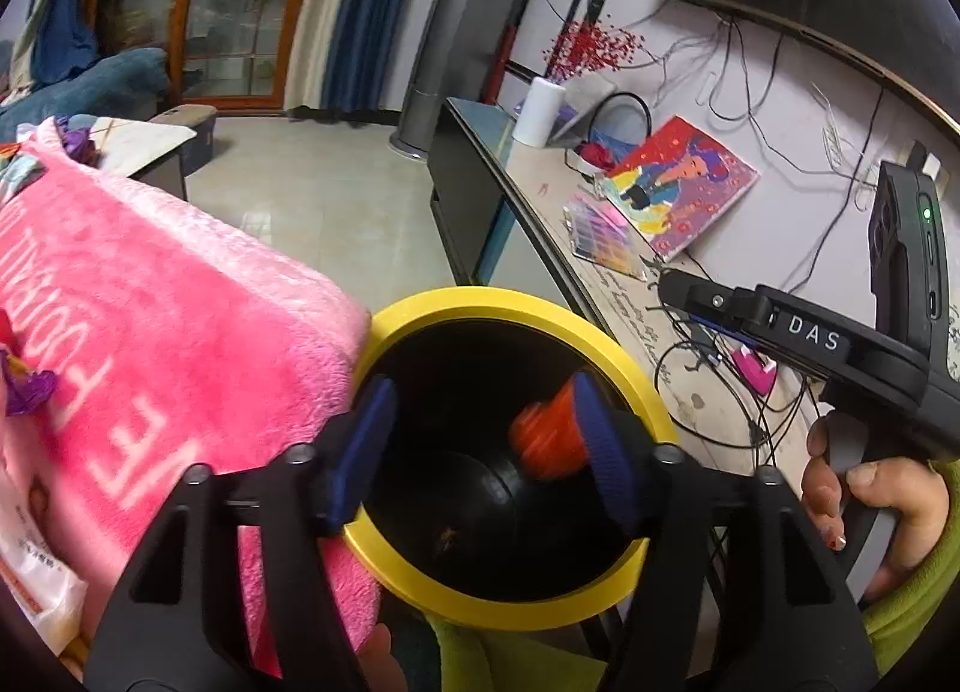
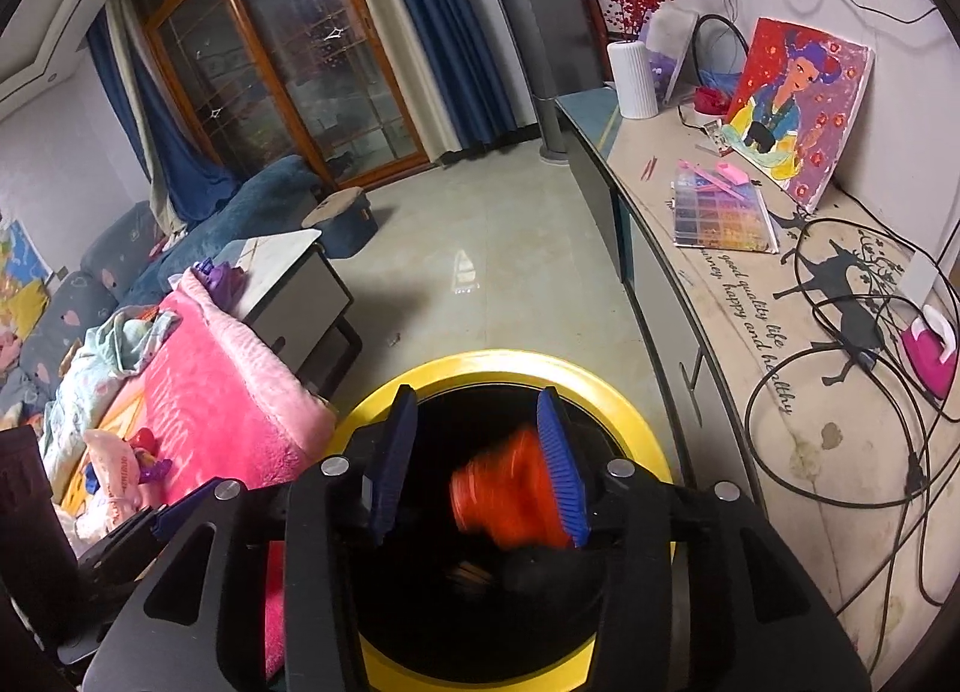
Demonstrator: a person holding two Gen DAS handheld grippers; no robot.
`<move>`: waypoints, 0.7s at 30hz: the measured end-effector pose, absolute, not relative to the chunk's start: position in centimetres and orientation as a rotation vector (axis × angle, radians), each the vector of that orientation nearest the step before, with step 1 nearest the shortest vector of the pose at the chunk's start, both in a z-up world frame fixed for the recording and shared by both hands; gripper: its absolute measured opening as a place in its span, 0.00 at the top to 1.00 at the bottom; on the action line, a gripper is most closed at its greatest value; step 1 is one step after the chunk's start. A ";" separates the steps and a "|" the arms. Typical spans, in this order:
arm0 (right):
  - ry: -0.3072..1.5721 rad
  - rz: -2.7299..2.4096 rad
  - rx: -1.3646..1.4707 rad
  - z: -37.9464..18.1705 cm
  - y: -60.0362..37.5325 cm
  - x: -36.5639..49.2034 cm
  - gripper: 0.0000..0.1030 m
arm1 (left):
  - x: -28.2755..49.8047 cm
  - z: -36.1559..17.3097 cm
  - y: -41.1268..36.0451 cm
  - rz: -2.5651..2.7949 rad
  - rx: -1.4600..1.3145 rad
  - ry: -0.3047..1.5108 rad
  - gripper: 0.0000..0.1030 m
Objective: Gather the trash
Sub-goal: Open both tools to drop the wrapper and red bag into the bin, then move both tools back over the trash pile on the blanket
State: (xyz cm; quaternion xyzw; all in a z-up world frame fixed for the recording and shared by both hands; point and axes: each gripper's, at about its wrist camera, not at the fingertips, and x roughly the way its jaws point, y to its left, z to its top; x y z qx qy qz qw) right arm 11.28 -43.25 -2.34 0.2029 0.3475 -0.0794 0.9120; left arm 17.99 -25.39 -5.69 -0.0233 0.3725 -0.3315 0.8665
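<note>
A black bin with a yellow rim (image 1: 636, 374) (image 2: 504, 363) stands below both grippers. A blurred orange piece of trash (image 1: 549, 440) (image 2: 510, 491) is inside the bin's mouth, beside the right-hand blue pad in each view, with a wide gap to the other pad. My left gripper (image 1: 480, 446) is open over the bin. My right gripper (image 2: 480, 464) is open over the bin; its body also shows in the left wrist view (image 1: 798, 332), held by a hand. Purple scraps (image 1: 27, 386) (image 2: 150, 467) lie on the pink blanket.
A pink blanket (image 1: 180, 320) (image 2: 222, 392) covers the surface left of the bin. A long cabinet (image 2: 750, 284) on the right holds cables, a painting (image 2: 798, 104), a bead box and a white vase (image 2: 633, 77). Tiled floor (image 2: 492, 248) lies ahead, with a low table (image 2: 294, 278).
</note>
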 end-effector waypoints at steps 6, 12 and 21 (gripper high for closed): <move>0.695 -0.161 0.401 -1.7 -42.6 11.1 0.52 | 17.3 -4.4 -23.8 -0.645 -0.043 0.732 0.13; 0.656 -0.126 0.369 -0.5 -40.7 10.7 0.39 | 16.1 -2.8 -21.2 -0.567 -0.043 0.663 0.11; 0.589 -0.079 0.310 1.1 -37.4 9.8 0.25 | 15.0 -0.7 -17.5 -0.474 -0.062 0.572 0.11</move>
